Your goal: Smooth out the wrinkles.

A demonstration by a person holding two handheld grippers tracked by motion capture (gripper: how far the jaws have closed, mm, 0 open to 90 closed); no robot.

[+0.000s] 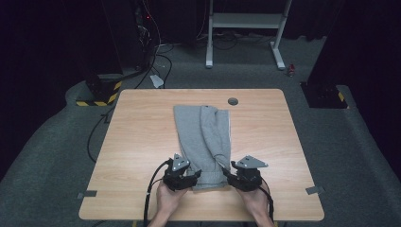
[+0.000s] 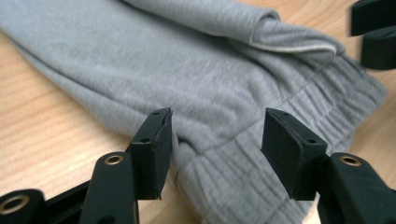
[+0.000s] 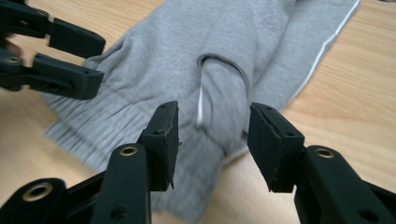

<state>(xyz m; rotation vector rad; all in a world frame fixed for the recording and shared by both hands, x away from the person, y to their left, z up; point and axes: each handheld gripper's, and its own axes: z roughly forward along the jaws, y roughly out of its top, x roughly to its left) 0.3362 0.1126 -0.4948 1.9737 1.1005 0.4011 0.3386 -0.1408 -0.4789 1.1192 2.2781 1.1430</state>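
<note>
A folded grey garment (image 1: 203, 142) with a ribbed band at its near end lies in the middle of the wooden table (image 1: 142, 123). My left gripper (image 1: 196, 176) sits at the band's near left corner. In the left gripper view it (image 2: 217, 135) stands open, and the ribbed cloth (image 2: 224, 186) lies between the pads without being pressed. My right gripper (image 1: 226, 172) is at the near right corner. In the right gripper view it (image 3: 212, 135) is open too, with a fold of the garment (image 3: 219, 93) and a white cord just beyond the jaws. The left gripper (image 3: 60, 51) shows there at the upper left.
A round grey grommet (image 1: 232, 100) sits in the table beyond the garment. Bits of grey tape (image 1: 87, 194) mark the near table corners. Behind the table stand a white desk frame (image 1: 246, 28), a black stand with a yellow-black striped base (image 1: 99, 94) and floor cables.
</note>
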